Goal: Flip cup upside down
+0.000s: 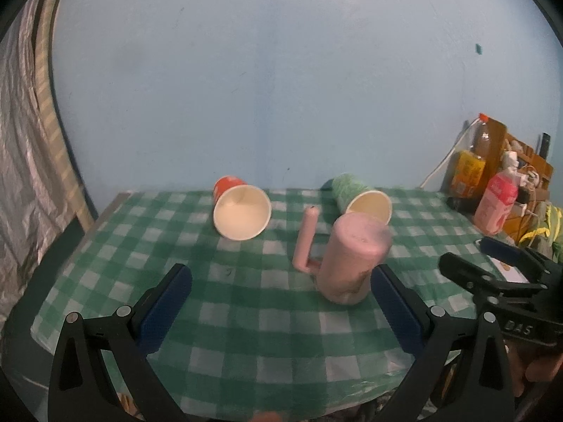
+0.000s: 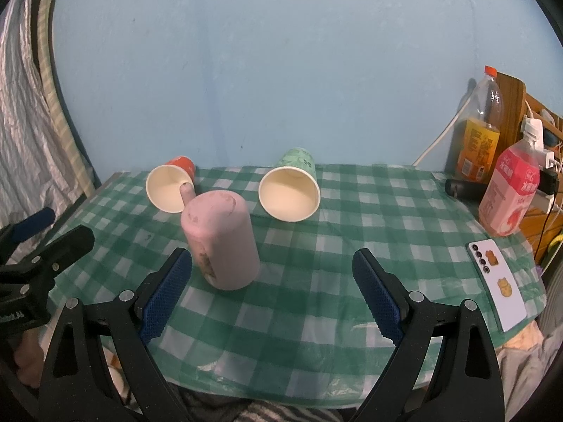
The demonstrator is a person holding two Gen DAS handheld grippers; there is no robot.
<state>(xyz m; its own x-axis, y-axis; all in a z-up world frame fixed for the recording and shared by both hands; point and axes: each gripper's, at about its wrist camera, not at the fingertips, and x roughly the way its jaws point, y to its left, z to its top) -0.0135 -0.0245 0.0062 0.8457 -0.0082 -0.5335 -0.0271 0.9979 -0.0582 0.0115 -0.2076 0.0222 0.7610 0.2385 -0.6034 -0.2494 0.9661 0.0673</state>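
I am holding both tools, left tool [image 1: 281,302] and right tool [image 2: 272,288], spread and empty; the pink mug [image 2: 221,239] is standing base-up, rigid and probably light, best gripped across its body.

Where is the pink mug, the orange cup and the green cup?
pink mug [image 2: 221,242], right wrist view, on its side wall.
orange cup [image 1: 242,212], left wrist view, on its cream inside.
green cup [image 2: 289,195], right wrist view, on its cream inside.

Both grippers hovering, jaws spread wide.
Left gripper [image 1: 281,302] & right gripper [image 2: 272,295] are sitting side by side, gripping nothing, fingers pointing fwd.
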